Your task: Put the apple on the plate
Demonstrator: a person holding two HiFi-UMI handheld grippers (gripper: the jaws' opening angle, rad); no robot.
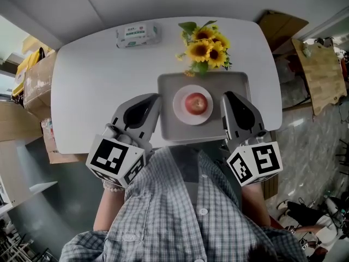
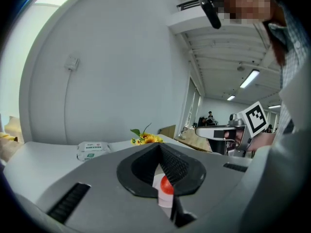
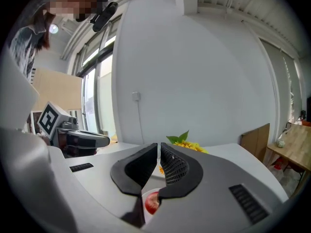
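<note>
A red apple (image 1: 196,103) lies on a small white plate (image 1: 179,109) in the middle of a grey tray (image 1: 234,81) on the white table. My left gripper (image 1: 155,96) hovers off the tray's left edge, shut and empty. To the right of the plate my right gripper (image 1: 227,95) is raised too, shut with nothing in it. In the left gripper view the shut jaws (image 2: 159,147) leave a gap lower down through which the apple (image 2: 166,186) and plate (image 2: 165,201) show. The right gripper view shows its jaws (image 3: 159,147) together above the apple (image 3: 152,203).
A bunch of sunflowers (image 1: 206,48) lies just behind the tray. A wipes packet (image 1: 136,35) sits at the table's far edge. Cardboard boxes (image 1: 35,83) stand off the left end, a wooden table (image 1: 322,75) to the right. The person's checked shirt (image 1: 180,212) fills the near side.
</note>
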